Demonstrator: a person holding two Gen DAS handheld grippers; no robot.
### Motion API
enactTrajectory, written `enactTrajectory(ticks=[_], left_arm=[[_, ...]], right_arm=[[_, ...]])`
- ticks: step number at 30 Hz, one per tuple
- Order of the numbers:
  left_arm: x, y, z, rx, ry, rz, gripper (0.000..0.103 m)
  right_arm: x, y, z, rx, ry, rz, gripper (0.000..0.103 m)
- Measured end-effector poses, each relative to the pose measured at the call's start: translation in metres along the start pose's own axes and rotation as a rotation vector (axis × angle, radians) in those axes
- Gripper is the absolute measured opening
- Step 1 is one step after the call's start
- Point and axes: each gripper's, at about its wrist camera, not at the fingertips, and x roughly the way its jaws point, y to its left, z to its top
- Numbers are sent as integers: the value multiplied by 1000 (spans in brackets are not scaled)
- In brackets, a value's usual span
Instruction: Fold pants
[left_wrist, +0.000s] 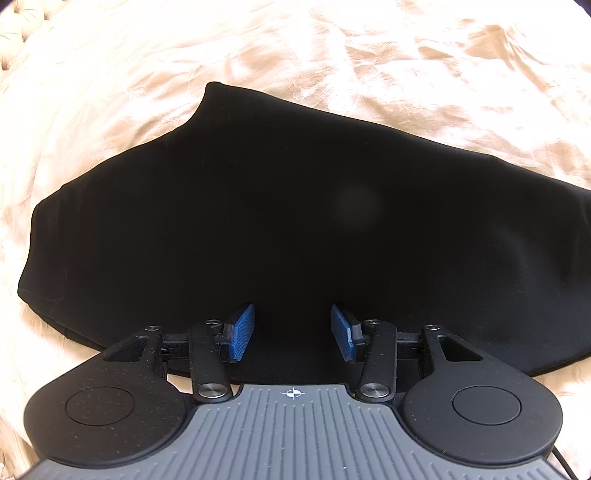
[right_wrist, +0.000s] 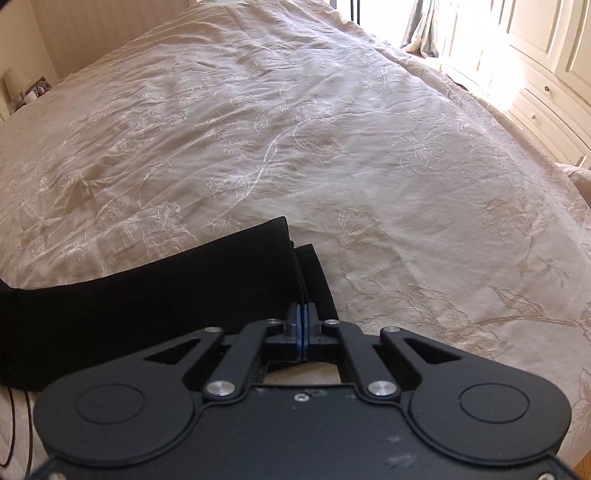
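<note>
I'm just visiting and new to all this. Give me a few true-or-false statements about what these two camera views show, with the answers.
1. The black fabric pants lie on a cream embroidered bedspread. True.
2. The left gripper is clamped shut. False: its blue pads stand apart over the pants.
3. The right gripper has its pads pressed together. True.
4. The pants are white. False: they are black.
5. The right gripper is at the pants' leg end. True.
</note>
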Motion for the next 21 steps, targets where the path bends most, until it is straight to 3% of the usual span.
enactTrajectory(ticks=[5, 9, 14, 21], left_arm=[[-7, -4, -1, 23, -24, 14, 45], [-27, -11, 0, 12, -123, 7, 45], [-34, -23, 13, 40, -227, 87, 45], [-39, -4, 24, -33, -254, 149, 45]], right_arm=[[16, -9, -15, 39, 61, -35, 2], [13, -9, -19, 3, 63, -116, 1], [0, -29, -20, 49, 23, -91, 1], [-17, -18, -8, 105, -13, -4, 5]])
